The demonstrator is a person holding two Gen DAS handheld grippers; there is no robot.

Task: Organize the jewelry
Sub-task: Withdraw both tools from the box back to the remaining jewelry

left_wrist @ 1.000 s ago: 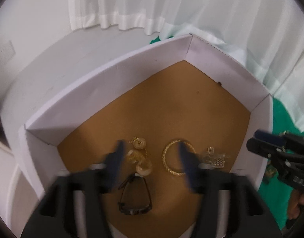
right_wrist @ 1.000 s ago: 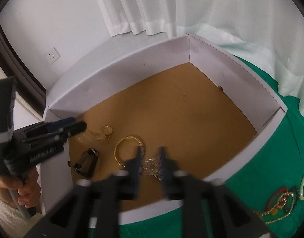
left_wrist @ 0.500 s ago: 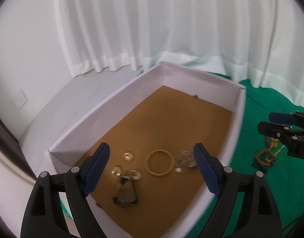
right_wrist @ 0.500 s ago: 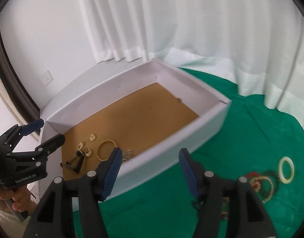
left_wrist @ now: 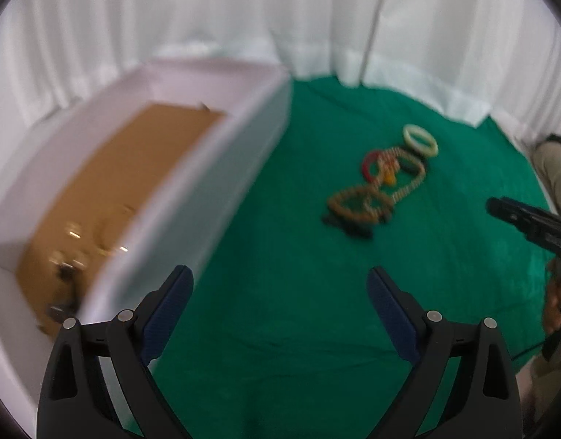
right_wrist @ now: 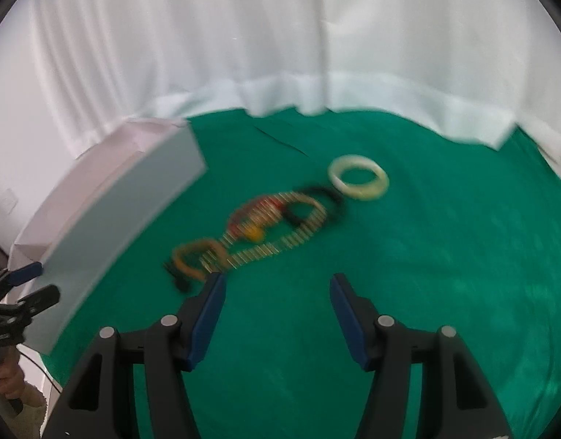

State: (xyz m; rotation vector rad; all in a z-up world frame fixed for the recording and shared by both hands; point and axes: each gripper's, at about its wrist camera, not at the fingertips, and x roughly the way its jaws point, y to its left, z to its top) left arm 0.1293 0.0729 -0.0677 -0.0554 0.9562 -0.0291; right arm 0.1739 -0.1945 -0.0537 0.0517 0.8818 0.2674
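While the left gripper (left_wrist: 279,289) hangs over bare green cloth (left_wrist: 298,292), its jaws are spreading wider w/ nothing between them; its blue pads (left_wrist: 170,303) touch nothing. The right gripper (right_wrist: 276,294) has its jaws apart too, about halfway, empty, also over cloth. Both views are blurred.

Just ahead of the right gripper, near its left pad (right_wrist: 207,314), lies a jewelry pile (right_wrist: 265,226): a tan beaded bracelet (right_wrist: 196,256) closest, then a gold bead strand (right_wrist: 280,245) looped round a red-and-yellow piece (right_wrist: 254,216), w/ a black band (right_wrist: 317,201) at the far end. A pale bangle (right_wrist: 358,177) sits just beyond the pile, flat on the cloth, touching or nearly touching the black band; can't tell which.

To the left stands a white box (left_wrist: 207,190) w/ a brown floor (left_wrist: 126,168); it's near the pile but apart from it. Inside, at the near end, small gold items (left_wrist: 97,245) and a dark item (left_wrist: 62,274) show, too blurred to id.

In the left view the right gripper's tip pokes in at the right edge. In the right view the left gripper's tips sit by the box's near corner, w/ a hand (right_wrist: 7,384) below.

White curtain (right_wrist: 243,36) behind everything.
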